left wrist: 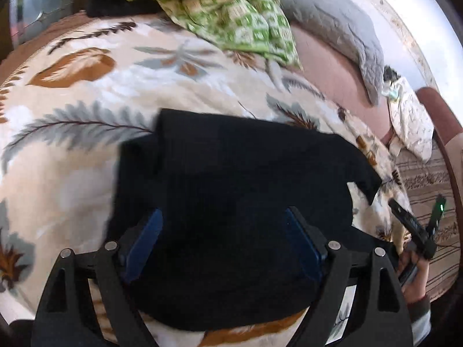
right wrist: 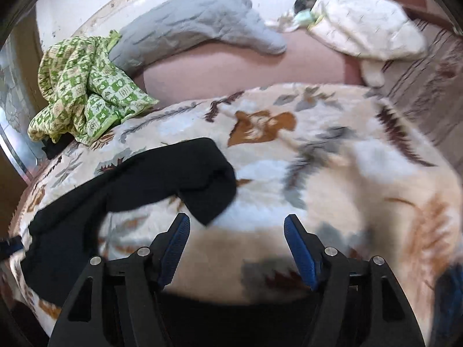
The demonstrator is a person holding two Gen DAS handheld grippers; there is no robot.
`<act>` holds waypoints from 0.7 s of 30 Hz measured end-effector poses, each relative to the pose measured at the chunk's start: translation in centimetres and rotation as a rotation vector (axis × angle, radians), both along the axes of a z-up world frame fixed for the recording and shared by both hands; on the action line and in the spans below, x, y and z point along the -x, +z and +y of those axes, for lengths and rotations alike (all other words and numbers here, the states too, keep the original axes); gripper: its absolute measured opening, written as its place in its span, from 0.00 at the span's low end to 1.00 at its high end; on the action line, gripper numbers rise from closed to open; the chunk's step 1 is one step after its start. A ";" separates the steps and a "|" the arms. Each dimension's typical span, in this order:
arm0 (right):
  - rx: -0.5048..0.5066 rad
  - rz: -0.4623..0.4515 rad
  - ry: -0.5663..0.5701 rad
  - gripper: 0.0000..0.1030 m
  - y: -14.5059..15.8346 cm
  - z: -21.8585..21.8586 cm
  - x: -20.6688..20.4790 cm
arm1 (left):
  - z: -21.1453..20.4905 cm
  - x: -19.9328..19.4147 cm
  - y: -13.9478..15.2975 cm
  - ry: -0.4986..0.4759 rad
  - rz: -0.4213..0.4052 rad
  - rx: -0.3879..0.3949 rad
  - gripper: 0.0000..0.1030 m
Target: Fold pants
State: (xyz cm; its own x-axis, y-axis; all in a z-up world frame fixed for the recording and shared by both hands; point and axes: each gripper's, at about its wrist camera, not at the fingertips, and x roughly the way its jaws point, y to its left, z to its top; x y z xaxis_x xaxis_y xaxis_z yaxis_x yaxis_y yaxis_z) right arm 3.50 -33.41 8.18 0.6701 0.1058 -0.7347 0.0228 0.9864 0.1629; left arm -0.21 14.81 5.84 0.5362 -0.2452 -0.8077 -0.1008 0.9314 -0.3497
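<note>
Now black pants beneath open left tongs, just left of open right tongs.

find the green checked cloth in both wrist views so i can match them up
Left wrist view: the green checked cloth is at top centre, bunched at the far edge of the leaf-print blanket, beyond the black pants.
Right wrist view: the cloth sits at upper left, above the pants.
Shared landmark: the grey quilted pillow lies just right of the cloth in both views.
</note>
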 end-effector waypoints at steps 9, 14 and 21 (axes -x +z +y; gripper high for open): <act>0.045 0.104 0.029 0.03 -4.9 2.6 -7.3 | 0.9 -6.0 -1.5 0.054 0.030 -0.083 0.84; 0.244 -0.117 -0.024 0.03 1.6 1.1 -5.6 | 2.1 -7.7 -1.0 0.059 0.015 -0.068 0.84; 0.563 -0.070 0.390 0.18 2.0 3.0 1.4 | 3.5 -8.5 -1.0 0.054 0.034 -0.041 0.84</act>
State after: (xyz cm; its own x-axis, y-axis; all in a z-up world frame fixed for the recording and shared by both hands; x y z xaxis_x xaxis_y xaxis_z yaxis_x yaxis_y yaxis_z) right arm 2.08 -30.41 10.21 0.7086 -0.0361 -0.7046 -0.3430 0.8551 -0.3888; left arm 8.32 18.28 4.84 0.5202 -0.1829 -0.8342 -0.1624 0.9378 -0.3069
